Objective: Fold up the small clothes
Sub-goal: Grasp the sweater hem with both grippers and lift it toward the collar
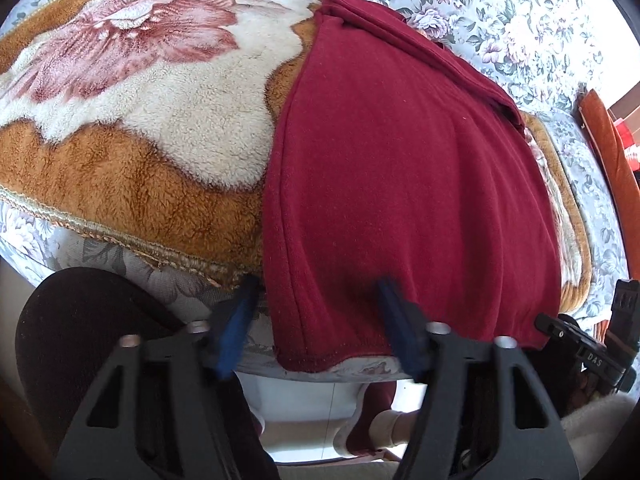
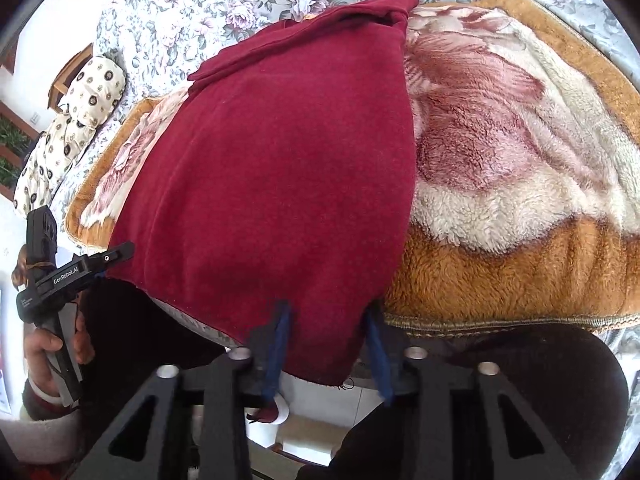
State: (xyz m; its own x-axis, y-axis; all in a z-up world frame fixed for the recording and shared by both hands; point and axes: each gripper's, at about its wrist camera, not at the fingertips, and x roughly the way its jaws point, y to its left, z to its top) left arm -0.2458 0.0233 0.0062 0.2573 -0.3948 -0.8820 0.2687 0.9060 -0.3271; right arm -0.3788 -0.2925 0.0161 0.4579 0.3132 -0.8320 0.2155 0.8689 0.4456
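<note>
A dark red garment [image 1: 408, 184] lies lengthwise on a fleece blanket on the bed, its near hem hanging over the bed edge; it also shows in the right wrist view [image 2: 288, 168]. Its far end is folded over. My left gripper [image 1: 316, 292] is open, its blue fingers straddling the garment's near left hem corner. My right gripper [image 2: 328, 316] is open, its fingers straddling the near right hem corner. Each gripper shows at the edge of the other's view, the right one [image 1: 576, 340] and the left one [image 2: 80, 272].
A brown and cream fleece blanket [image 1: 132, 128] with a flower pattern covers a floral bedsheet [image 1: 500, 12]. A patterned pillow [image 2: 80, 108] lies at the bed's far left in the right wrist view. The person's legs and the floor show below the bed edge.
</note>
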